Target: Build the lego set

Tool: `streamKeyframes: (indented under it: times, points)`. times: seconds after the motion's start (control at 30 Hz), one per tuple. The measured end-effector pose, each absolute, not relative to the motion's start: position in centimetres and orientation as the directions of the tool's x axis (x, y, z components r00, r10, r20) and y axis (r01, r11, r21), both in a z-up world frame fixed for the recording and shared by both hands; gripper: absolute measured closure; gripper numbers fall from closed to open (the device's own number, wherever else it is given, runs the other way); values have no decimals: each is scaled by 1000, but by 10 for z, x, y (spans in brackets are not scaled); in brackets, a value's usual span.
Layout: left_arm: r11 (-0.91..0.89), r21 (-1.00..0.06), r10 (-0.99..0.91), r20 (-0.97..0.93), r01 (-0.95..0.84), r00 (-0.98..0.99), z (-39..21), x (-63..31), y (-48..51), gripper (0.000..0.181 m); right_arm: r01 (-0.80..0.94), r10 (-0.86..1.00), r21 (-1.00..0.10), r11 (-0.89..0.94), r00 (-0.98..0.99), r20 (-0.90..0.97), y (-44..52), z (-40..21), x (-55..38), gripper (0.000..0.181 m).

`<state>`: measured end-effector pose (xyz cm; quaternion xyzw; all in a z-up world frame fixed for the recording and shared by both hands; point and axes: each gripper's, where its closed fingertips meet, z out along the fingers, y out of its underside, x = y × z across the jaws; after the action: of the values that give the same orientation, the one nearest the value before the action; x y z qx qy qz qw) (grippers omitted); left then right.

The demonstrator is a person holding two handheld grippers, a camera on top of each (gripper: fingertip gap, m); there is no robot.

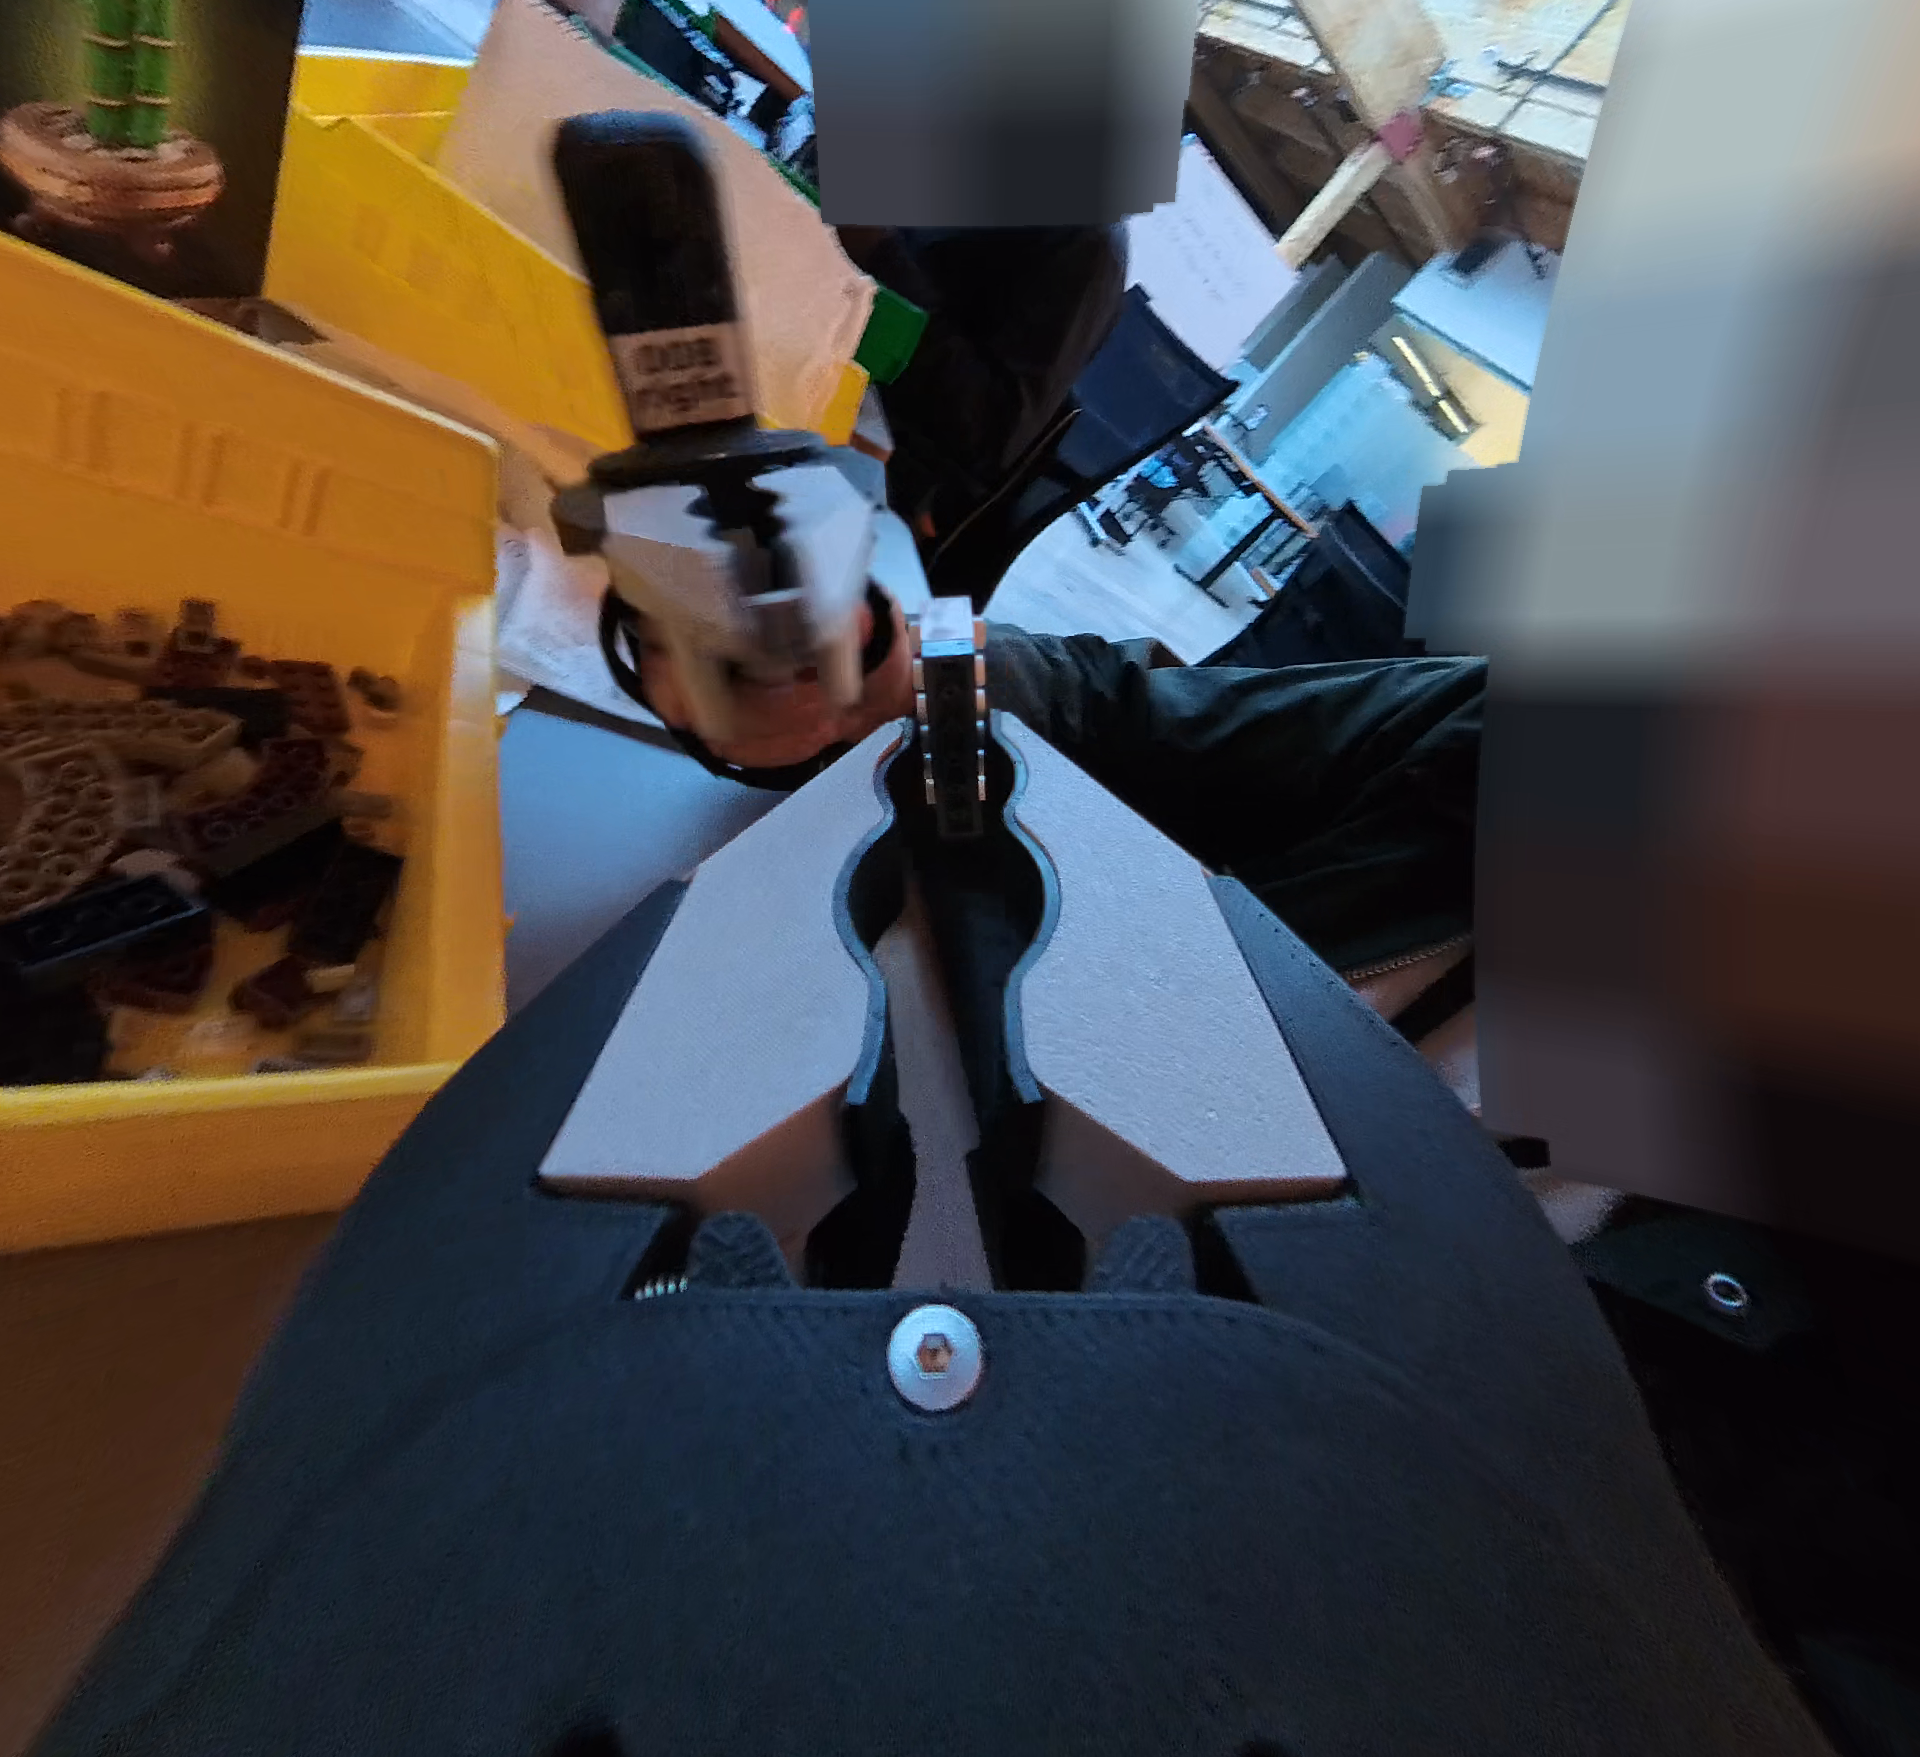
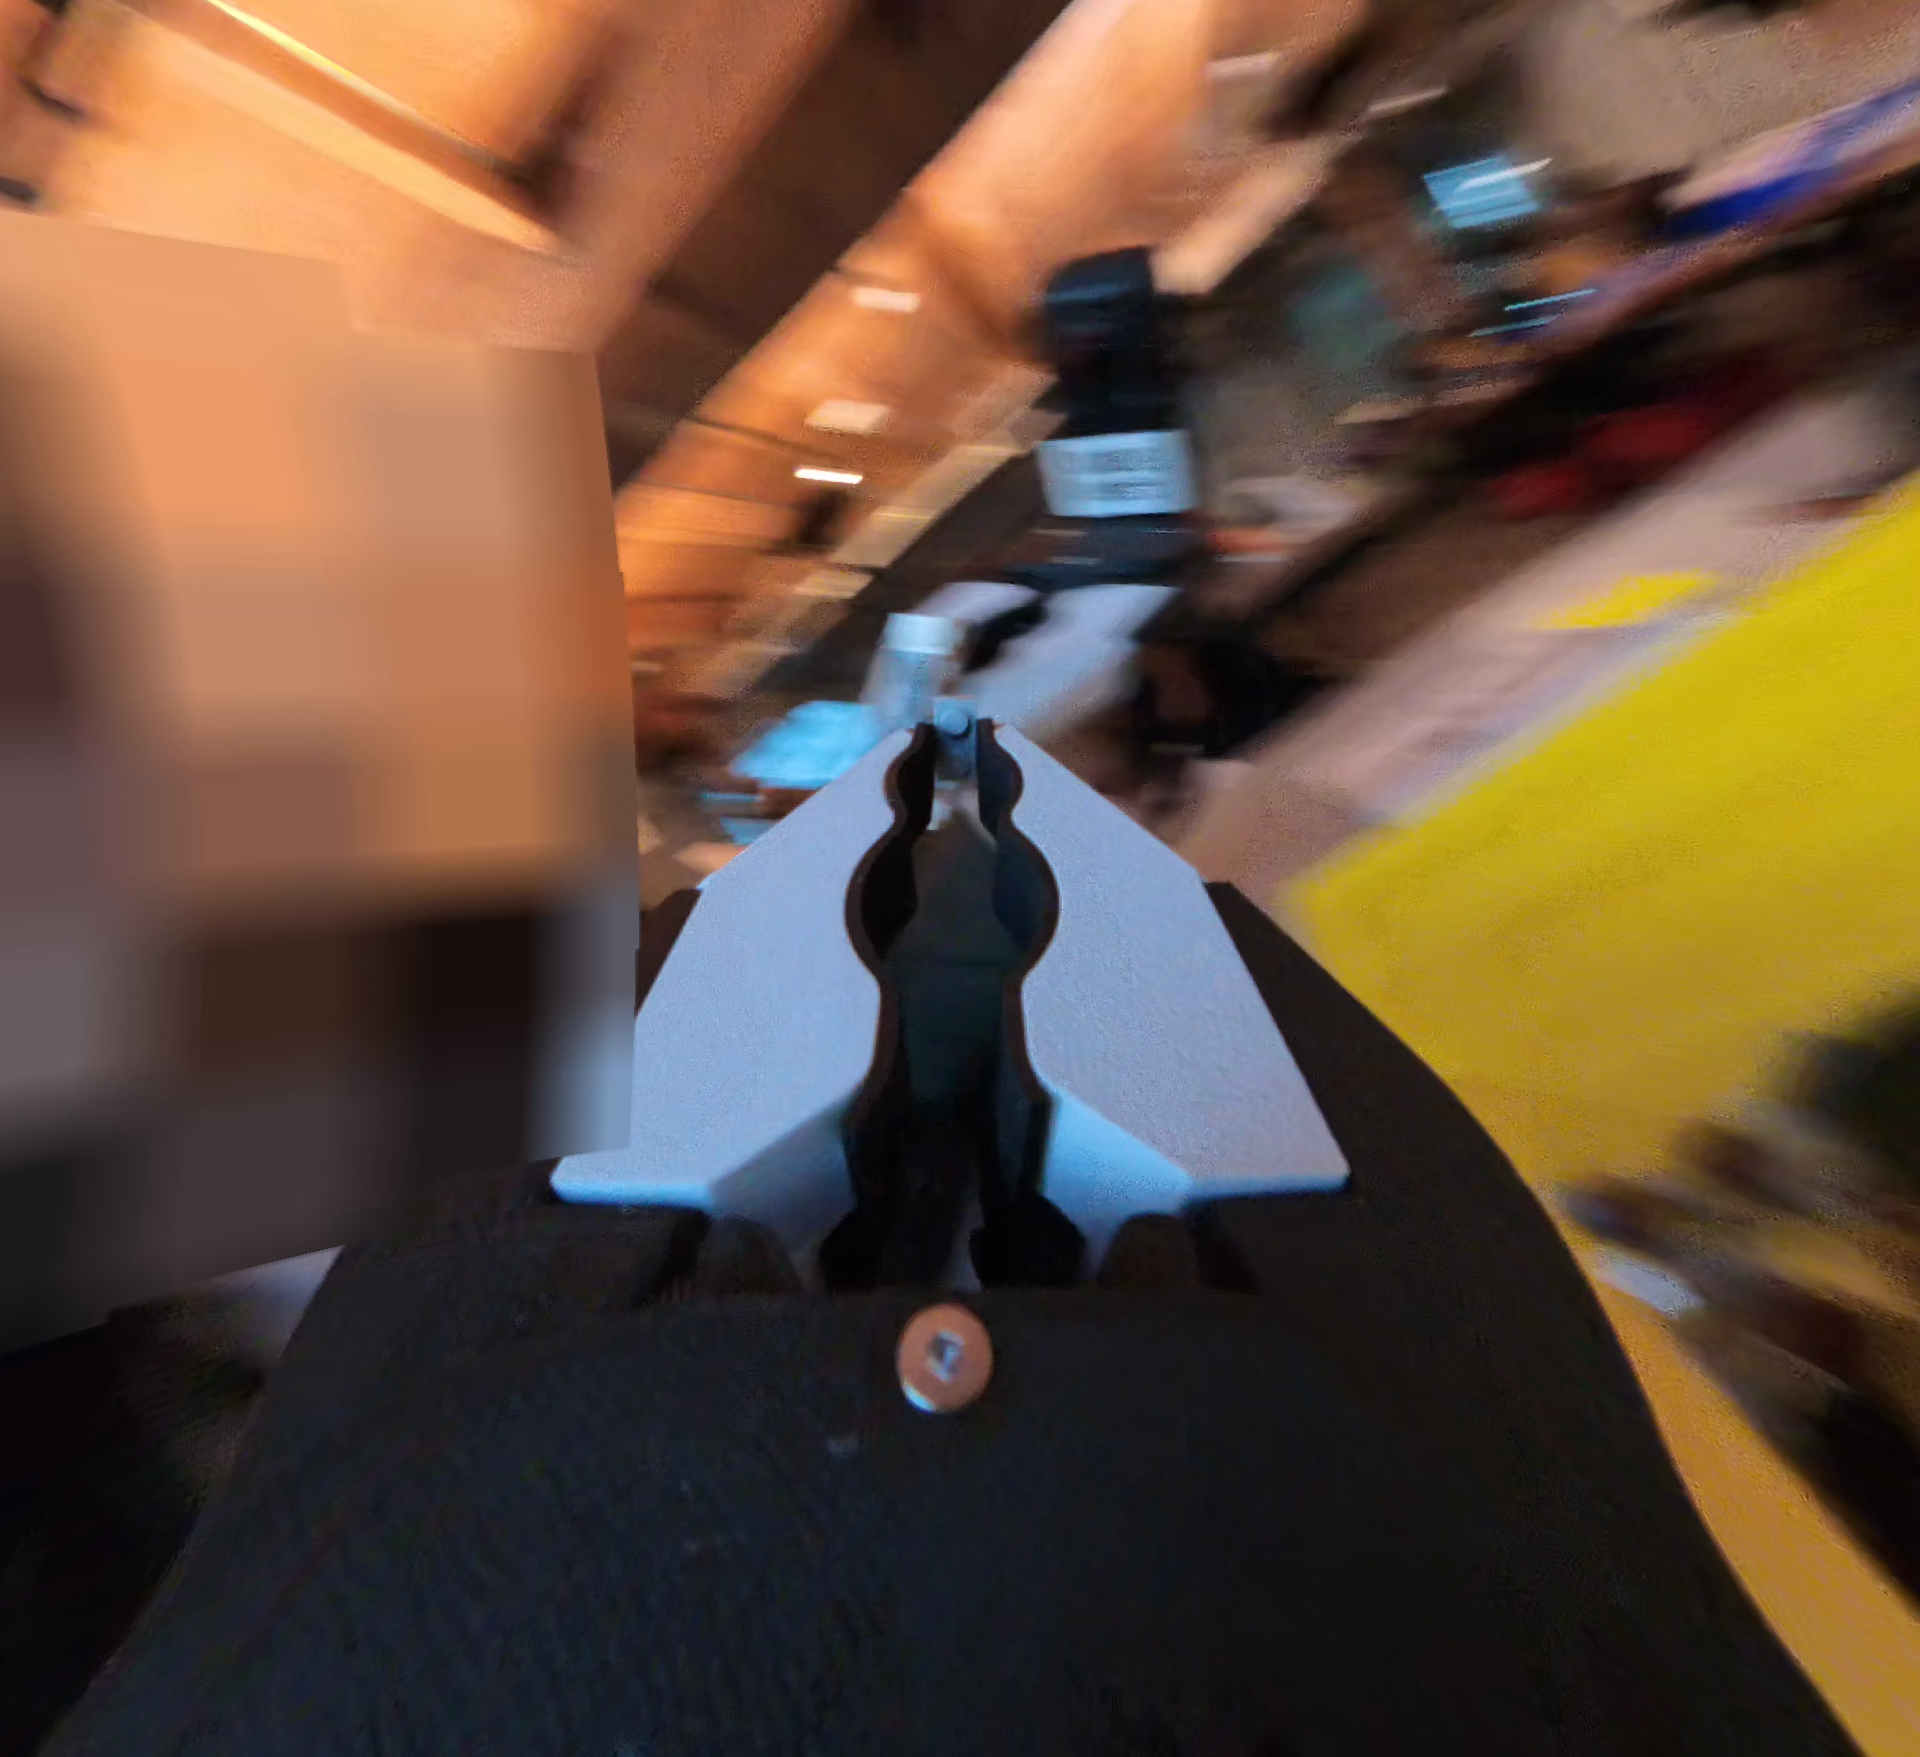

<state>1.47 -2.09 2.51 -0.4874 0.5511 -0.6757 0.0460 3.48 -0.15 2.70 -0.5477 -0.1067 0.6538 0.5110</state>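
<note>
1. Holding a small stack of dark plates edged with pale ones (image 1: 948, 731), the left gripper (image 1: 951, 751) had its fingers closed on the piece at the very tips, so that the top of the stack stood out beyond them.
2. The right gripper (image 2: 954, 757), in its own view, pinched a small pale grey piece (image 2: 952, 733) with a single stud between its nearly closed tips; heavy blur kept me from telling the part's exact shape.
3. In the left wrist view the right gripper (image 1: 769, 606) showed just left of the stack, close to it but not clearly touching, with the person's hand (image 1: 758, 710) behind it.
4. A yellow bin (image 1: 239, 502) at the left held loose bricks (image 1: 177, 834), mostly brown, tan and black, well apart from both grippers. A box with a bamboo picture (image 1: 125, 45) stood behind it.
5. The step in hand seemed to be joining two held parts in the air: the small piece onto the stack.
6. The next move would call for lining up the stud with the underside or end of the stack, bringing the tips together slowly, and pressing straight along the stud axis while the left grip resisted.
7. A skewed push could twist the stack out of the left tips, since only its lower part was clamped.
</note>
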Motion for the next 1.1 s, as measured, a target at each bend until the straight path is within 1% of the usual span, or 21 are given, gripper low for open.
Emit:
streamKeyframes:
  times: [0.03, 0.07, 0.1, 0.13, 0.17, 0.23, 0.27, 0.43, 0.47, 0.53, 0.6, 0.63, 0.8, 0.87, 0.9, 0.93, 1.1]
  points:
    - [-391, -785, -610, 612, -480, -504, 23, 15, -18, 172, -507, 730, -777, -373, 356, -583, 17, 7, 42, 177]
    - [-398, -779, -617, 618, -485, -487, 21, 16, -15, 172, -435, 637, -841, -320, 558, -531, 32, -11, 55, 176]
    - [-405, -774, -621, 623, -486, -476, 20, 16, -12, 172, -358, 542, -886, -295, 701, -464, 42, -25, 67, 176]
    - [-409, -772, -624, 626, -487, -468, 19, 16, -10, 172, -299, 476, -913, -277, 783, -401, 47, -33, 77, 176]
    - [-410, -771, -630, 626, -488, -459, 18, 16, -8, 172, -262, 437, -926, -270, 824, -361, 49, -36, 82, 175]
    - [-403, -773, -651, 618, -489, -440, 16, 16, -4, 172, -240, 382, -925, -294, 858, -343, 53, -44, 88, 153]
    - [-402, -775, -658, 615, -488, -435, 15, 16, -3, 172, -249, 368, -921, -298, 861, -352, 54, -46, 90, 152]
    - [-396, -769, -674, 615, -502, -409, 9, 17, 0, 172, -393, 387, -883, -254, 796, -466, 52, -31, 99, 153]
    - [-397, -765, -673, 618, -506, -406, 8, 18, 0, 172, -413, 413, -879, -237, 776, -476, 51, -25, 99, 153]
    - [-393, -755, -671, 625, -524, -398, 3, 18, -2, 172, -471, 553, -858, -207, 667, -500, 40, -3, 83, 154]
    - [-384, -750, -672, 627, -539, -394, -1, 19, -4, 172, -551, 672, -793, -260, 486, -558, 27, 14, 64, 155]
    - [-380, -748, -672, 627, -544, -394, -2, 20, -5, 172, -570, 697, -766, -299, 417, -583, 23, 17, 57, 157]
    - [-359, -740, -680, 625, -569, -383, -9, 21, -9, 171, -516, 747, -750, -414, 277, -604, 11, 13, 29, 158]
    - [-350, -734, -677, 628, -582, -385, -12, 21, -11, 171, -464, 751, -777, -425, 297, -589, 10, 7, 19, 160]
    - [-342, -732, -675, 628, -589, -388, -13, 20, -13, 171, -435, 757, -795, -423, 312, -574, 8, 4, 15, 165]
    - [-334, -731, -668, 629, -595, -398, -13, 20, -16, 171, -412, 761, -806, -425, 320, -565, 7, 1, 12, 174]
    - [-343, -742, -669, 623, -576, -405, -9, 21, -15, 170, -409, 764, -808, -424, 318, -561, 5, 4, 14, 176]
